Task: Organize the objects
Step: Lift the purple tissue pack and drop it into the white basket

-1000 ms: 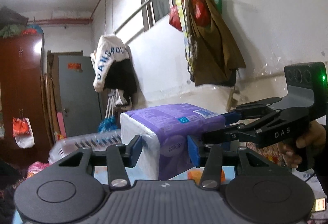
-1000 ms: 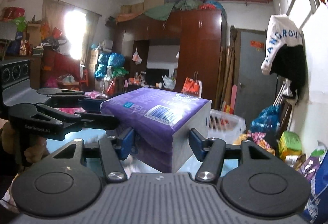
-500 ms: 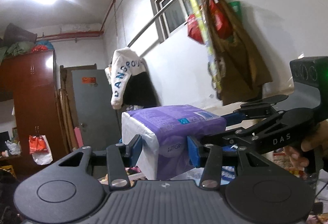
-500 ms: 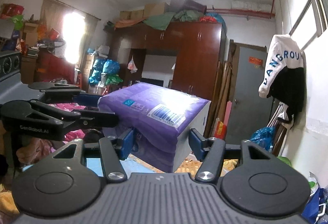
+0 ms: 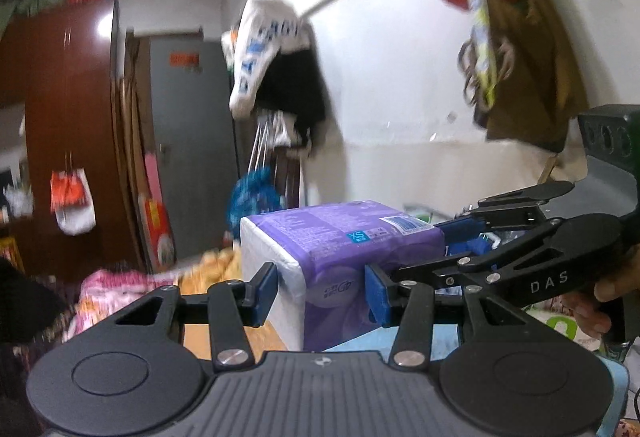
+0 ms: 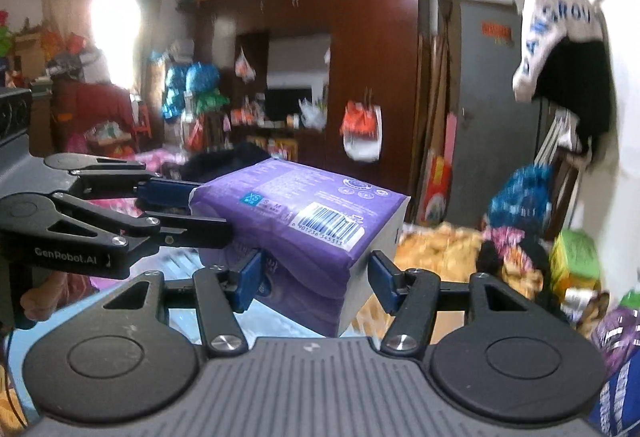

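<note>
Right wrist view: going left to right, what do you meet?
Left gripper → purple pack → orange-white bag → grey door → white-black garment.

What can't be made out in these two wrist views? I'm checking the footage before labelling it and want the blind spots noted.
- Underside of the purple plastic-wrapped pack: hidden in both views by the gripper bodies.
- Where the pack is headed: no shelf or surface is identifiable; the background is motion-blurred.
- Small print beside the barcode: too small to read.
- White hanging garment: lettering smeared in the left view.
- Person's hand: mostly cut off by the right edge.
</note>
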